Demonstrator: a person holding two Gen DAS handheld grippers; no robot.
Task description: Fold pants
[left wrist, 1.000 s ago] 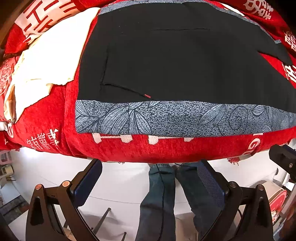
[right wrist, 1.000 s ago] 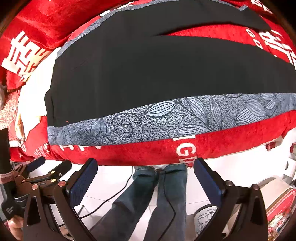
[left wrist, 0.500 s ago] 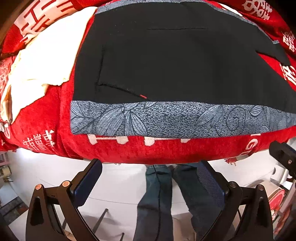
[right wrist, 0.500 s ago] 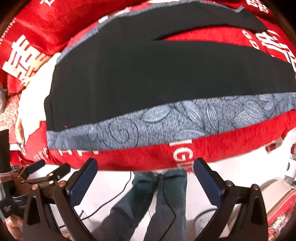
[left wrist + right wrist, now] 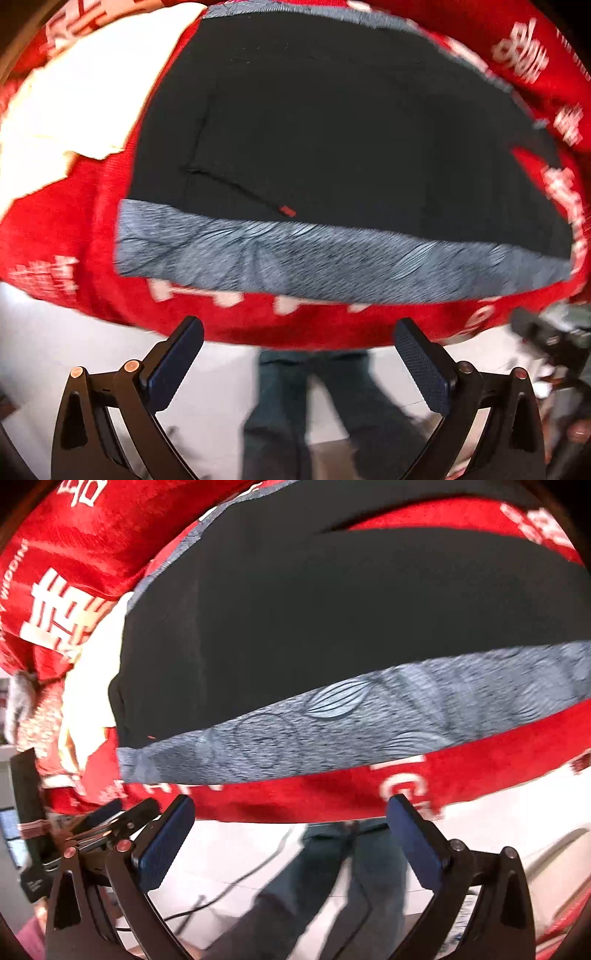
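Though both views were smeared by motion blur, the black pants [image 5: 332,122] could be made out lying flat on a grey leaf-patterned cloth [image 5: 332,258] over a red cover with white lettering [image 5: 74,206]; whether a desk or a bed lay beneath could not be told. The far ends of the legs were cut off at the right edge of the right wrist view, where the two legs [image 5: 369,609] parted over a red wedge. The left tool [image 5: 299,354] hung spread wide and empty off the near edge, clear of the fabric — the right tool [image 5: 291,827] likewise, gaping with nothing between its pads. A white cloth [image 5: 85,92] lay left of the pants, touching their waist side. Below, the person's jeans [image 5: 314,406] stood on a pale floor, with a cable [image 5: 229,886] trailing across it
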